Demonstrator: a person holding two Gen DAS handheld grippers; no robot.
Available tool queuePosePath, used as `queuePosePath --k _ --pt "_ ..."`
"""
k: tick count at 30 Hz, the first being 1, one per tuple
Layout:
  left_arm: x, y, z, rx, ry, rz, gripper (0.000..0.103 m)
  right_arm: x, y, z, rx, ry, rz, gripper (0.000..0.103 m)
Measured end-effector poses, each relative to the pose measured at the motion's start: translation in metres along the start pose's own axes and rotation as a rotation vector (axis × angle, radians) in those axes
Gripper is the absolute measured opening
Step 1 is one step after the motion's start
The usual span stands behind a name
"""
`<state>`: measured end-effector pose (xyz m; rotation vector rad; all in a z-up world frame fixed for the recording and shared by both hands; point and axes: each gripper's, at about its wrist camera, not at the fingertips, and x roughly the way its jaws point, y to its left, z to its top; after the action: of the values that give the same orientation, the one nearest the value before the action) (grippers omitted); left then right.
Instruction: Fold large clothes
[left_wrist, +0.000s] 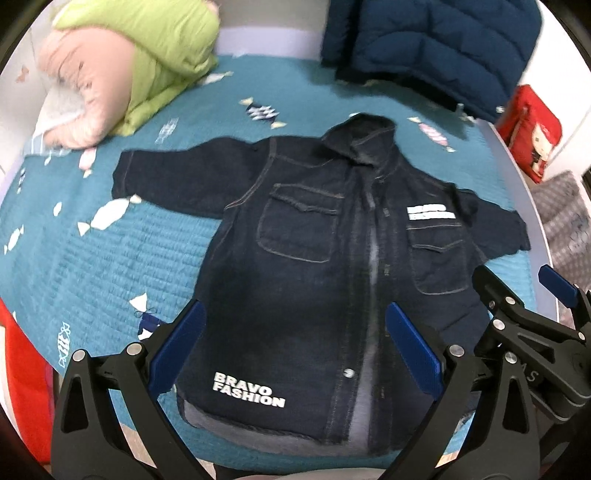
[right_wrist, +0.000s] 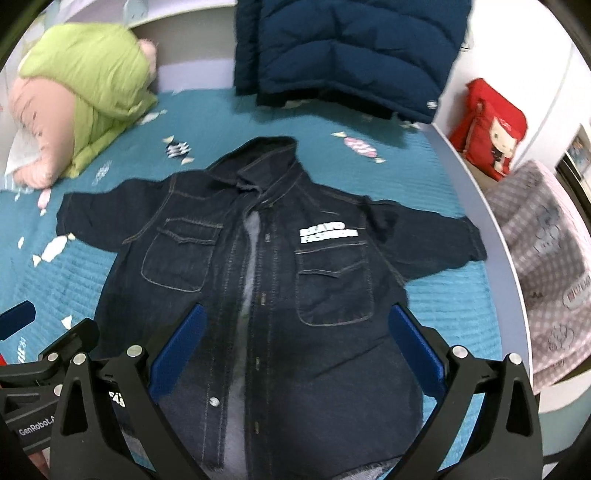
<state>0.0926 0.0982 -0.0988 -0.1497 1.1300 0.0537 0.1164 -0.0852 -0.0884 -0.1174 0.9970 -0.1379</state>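
A dark denim jacket (left_wrist: 314, 266) with white "BRAVO FASHION" lettering lies flat and face up on the teal quilt (left_wrist: 110, 258), front unbuttoned, both sleeves spread out. It also shows in the right wrist view (right_wrist: 266, 280). My left gripper (left_wrist: 295, 347) is open and empty, above the jacket's lower hem. My right gripper (right_wrist: 295, 347) is open and empty, above the lower front. The right gripper shows at the right edge of the left wrist view (left_wrist: 524, 306), and the left gripper at the left edge of the right wrist view (right_wrist: 37, 354).
A green and pink bundle of bedding (left_wrist: 122, 66) lies at the far left. A navy puffer jacket (left_wrist: 428, 48) lies at the bed's far edge. A red cushion (right_wrist: 491, 125) and a grey checked blanket (right_wrist: 546, 258) are off the bed's right side.
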Motion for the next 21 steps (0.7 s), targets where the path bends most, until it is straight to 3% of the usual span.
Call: queuePosePath --k 15,21 --pt "0.103 0.102 0.047 -0.119 0.125 0.06 0.098 0.1 0.114 0.068 -0.158 0.086 0.078 0.096" --pt "0.149 0.148 0.069 -0.178 0.171 0.068 0.098 0.135 0.156 0.095 -0.164 0.072 0.177 0.094"
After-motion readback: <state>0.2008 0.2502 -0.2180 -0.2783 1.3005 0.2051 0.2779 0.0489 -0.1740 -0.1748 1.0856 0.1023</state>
